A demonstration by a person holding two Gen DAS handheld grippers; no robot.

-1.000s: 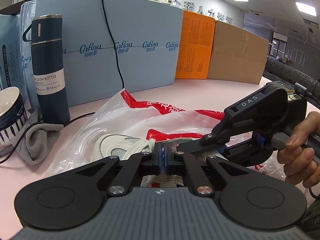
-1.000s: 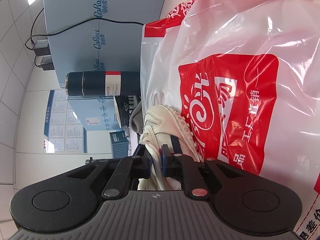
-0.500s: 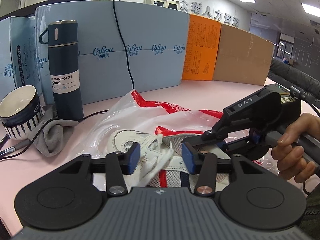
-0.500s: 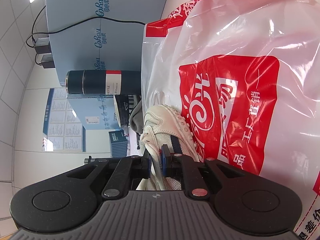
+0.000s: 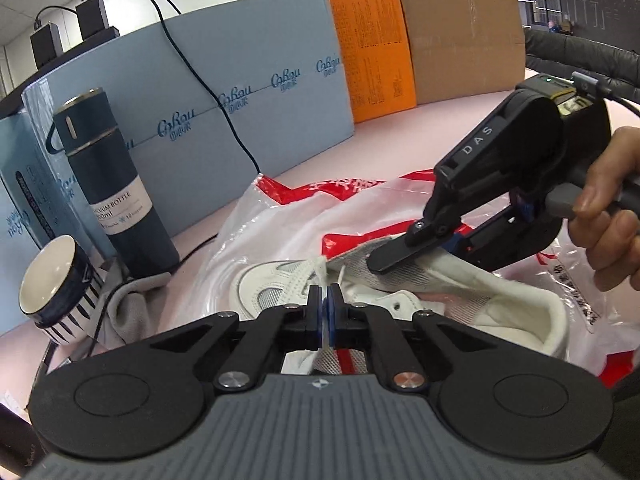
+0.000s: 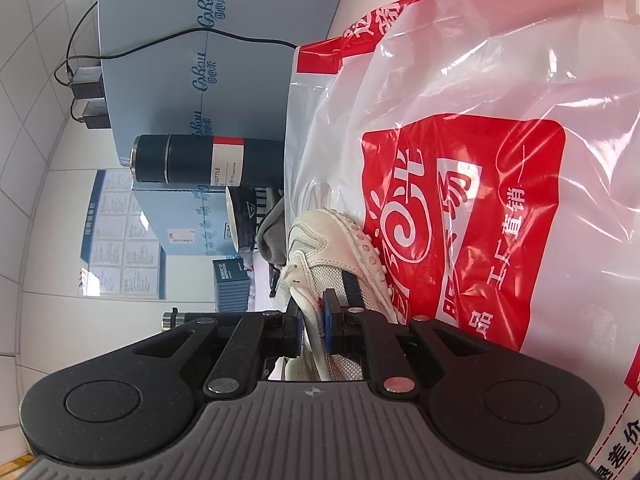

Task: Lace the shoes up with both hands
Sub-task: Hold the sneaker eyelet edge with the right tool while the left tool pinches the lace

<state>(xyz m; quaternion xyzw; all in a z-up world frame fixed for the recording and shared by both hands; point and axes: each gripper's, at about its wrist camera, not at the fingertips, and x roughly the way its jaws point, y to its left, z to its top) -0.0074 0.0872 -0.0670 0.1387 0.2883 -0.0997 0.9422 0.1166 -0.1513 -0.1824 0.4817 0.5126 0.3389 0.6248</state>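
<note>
Since half a second ago my left gripper (image 5: 324, 312) has been closing: its fingers, then spread wide over the shoe, now meet on the white flat shoelace (image 5: 320, 276), which runs up from the pads to the eyelets. My right gripper (image 6: 311, 326) has not shifted; its fingers are nearly together, clamped on the grey mesh tongue (image 5: 424, 268) of the white mesh sneaker (image 5: 280, 284), with a little of the upper's edge perhaps caught too, though from that wrist view I cannot be sure. A person's hand (image 5: 604, 216) squeezes its trigger.

That sneaker lies on a crinkled clear plastic bag with red print (image 6: 460, 208), spread over the pink tabletop (image 5: 440, 132), toe toward the dark blue vacuum bottle (image 5: 116, 192) and the striped ceramic cup (image 5: 56, 288).

I judge the step in hand to be drawing the lace through an eyelet. To do it well I would keep the right grip steady as an anchor so the shoe cannot slide on the slick bag, then pull the lace with the left along the line of the eyelet, slowly, watching that the thin lace does not slip from between the pads.
</note>
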